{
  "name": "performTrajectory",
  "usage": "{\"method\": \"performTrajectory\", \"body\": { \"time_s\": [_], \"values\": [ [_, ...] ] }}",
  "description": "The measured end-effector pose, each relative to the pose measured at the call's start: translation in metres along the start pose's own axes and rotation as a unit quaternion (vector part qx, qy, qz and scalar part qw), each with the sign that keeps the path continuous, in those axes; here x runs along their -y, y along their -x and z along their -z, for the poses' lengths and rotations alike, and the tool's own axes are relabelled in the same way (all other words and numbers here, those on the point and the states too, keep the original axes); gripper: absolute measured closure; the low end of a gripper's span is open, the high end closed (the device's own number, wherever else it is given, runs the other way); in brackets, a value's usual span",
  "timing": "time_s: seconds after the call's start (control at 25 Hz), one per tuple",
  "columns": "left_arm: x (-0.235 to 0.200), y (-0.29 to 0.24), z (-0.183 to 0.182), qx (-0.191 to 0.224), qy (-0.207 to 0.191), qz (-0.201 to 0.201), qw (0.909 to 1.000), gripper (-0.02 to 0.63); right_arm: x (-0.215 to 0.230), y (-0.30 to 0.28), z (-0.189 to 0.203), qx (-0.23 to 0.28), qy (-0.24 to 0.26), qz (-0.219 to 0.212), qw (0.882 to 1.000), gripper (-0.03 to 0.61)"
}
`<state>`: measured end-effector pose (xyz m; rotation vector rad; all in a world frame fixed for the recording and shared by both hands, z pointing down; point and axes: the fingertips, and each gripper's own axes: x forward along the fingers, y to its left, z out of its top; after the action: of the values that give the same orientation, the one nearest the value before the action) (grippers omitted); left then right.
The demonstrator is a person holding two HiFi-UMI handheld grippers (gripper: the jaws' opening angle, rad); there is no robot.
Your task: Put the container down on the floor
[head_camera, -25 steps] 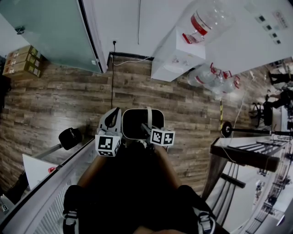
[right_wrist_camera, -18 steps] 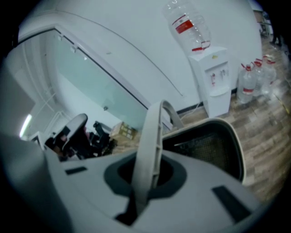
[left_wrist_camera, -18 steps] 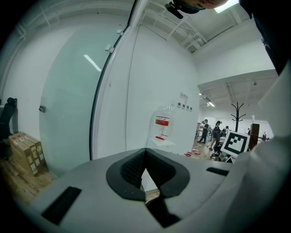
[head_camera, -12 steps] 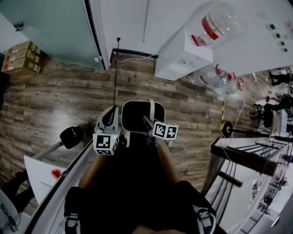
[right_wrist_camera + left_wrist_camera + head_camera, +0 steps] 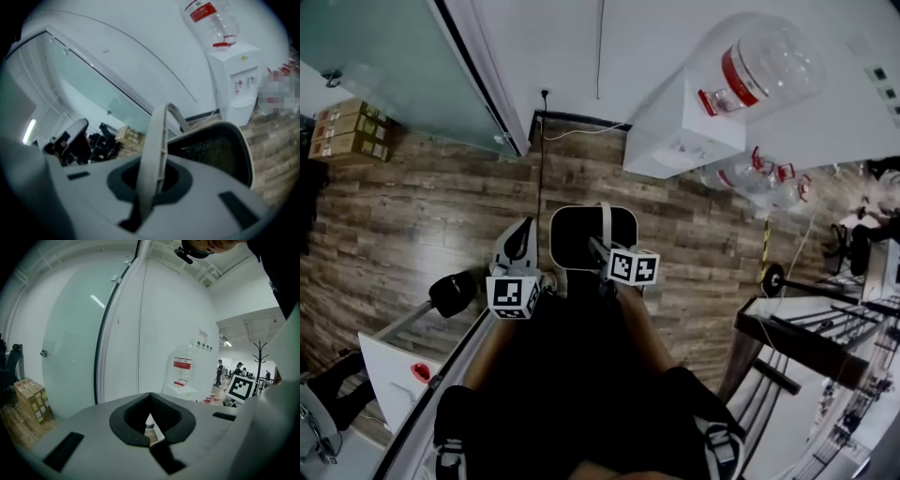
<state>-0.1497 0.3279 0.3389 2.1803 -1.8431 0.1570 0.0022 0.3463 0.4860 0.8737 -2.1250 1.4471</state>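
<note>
A wooden floor (image 5: 441, 206) runs up to a white wall (image 5: 656, 37), with a glass door (image 5: 384, 56) at the left and a water dispenser (image 5: 680, 136) at the right. Cardboard boxes (image 5: 347, 131) sit by the door, and spare bottles (image 5: 759, 178) lie beside the dispenser.

In the head view, the container (image 5: 581, 239), a dark bin with a pale rim, hangs over the floor in front of the person's body. The right gripper (image 5: 598, 251) is clamped on its handle (image 5: 605, 223). The left gripper (image 5: 523, 246) is just beside the container's left edge; whether it touches the container cannot be told.

In the left gripper view, the left gripper (image 5: 150, 420) has its jaws brought together with nothing between them. Only a thin sliver of the room shows through the gap. Beyond it stand the glass door (image 5: 70, 348) and the water dispenser (image 5: 180, 390), and the right gripper's marker cube (image 5: 241, 387) shows at the right edge.

In the right gripper view, the right gripper (image 5: 150, 183) has its jaws closed tightly on the pale handle (image 5: 157, 140), which arches up out of the grip. The container (image 5: 220, 150) hangs just beyond, showing its dark mesh side, with the water dispenser (image 5: 234, 79) behind it.
</note>
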Motion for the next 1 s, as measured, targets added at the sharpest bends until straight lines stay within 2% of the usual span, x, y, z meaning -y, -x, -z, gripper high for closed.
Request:
{"method": "performTrajectory", "body": {
  "time_s": [0.24, 0.56, 0.88, 1.0],
  "values": [
    [0.011, -0.063, -0.011, -0.01, 0.007, -0.007, 0.9999, 0.588, 0.022, -0.012, -0.051, -0.015, 0.011, -0.011, 1.0, 0.546],
    [0.026, -0.107, -0.027, -0.015, -0.006, -0.016, 0.9997, 0.588, 0.059, -0.022, -0.102, -0.022, 0.009, -0.016, 1.0, 0.546],
    [0.017, -0.15, -0.03, -0.024, -0.003, 0.001, 0.9997, 0.588, 0.077, -0.038, -0.129, -0.027, 0.0, -0.001, 1.0, 0.546],
    [0.011, -0.171, -0.028, -0.027, -0.001, 0.02, 0.9994, 0.588, 0.083, -0.043, -0.133, -0.026, -0.014, 0.008, 1.0, 0.546]
  ]
}}
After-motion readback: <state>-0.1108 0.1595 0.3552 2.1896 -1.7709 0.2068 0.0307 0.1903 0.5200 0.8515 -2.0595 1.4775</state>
